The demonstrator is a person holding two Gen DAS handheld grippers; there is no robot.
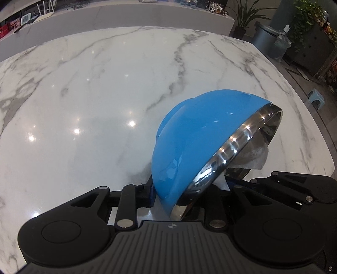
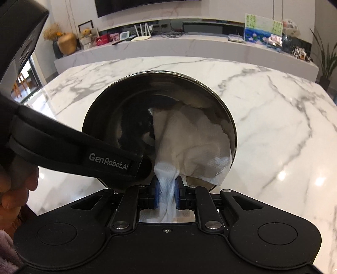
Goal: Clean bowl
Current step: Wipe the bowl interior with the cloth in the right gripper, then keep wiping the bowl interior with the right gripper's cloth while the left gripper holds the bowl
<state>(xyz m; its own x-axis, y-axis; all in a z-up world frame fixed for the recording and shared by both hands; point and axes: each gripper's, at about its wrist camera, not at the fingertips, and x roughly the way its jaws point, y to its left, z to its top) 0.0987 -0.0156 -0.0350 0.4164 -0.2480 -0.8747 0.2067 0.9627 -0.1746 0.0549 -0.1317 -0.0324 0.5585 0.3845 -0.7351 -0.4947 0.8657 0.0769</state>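
A bowl, blue outside and shiny steel inside, is tilted on its side above the marble table. My left gripper is shut on its rim and holds it up. In the right wrist view the bowl's steel inside faces the camera. My right gripper is shut on a white paper towel that is pressed against the inside of the bowl, at its right and lower part. The towel's edge also shows in the left wrist view. The left gripper's body crosses in from the left.
The white marble table spreads under both grippers. A long marble shelf with boxes, a router and pictures runs behind it. A grey bin, potted plants and a small blue stool stand to the right.
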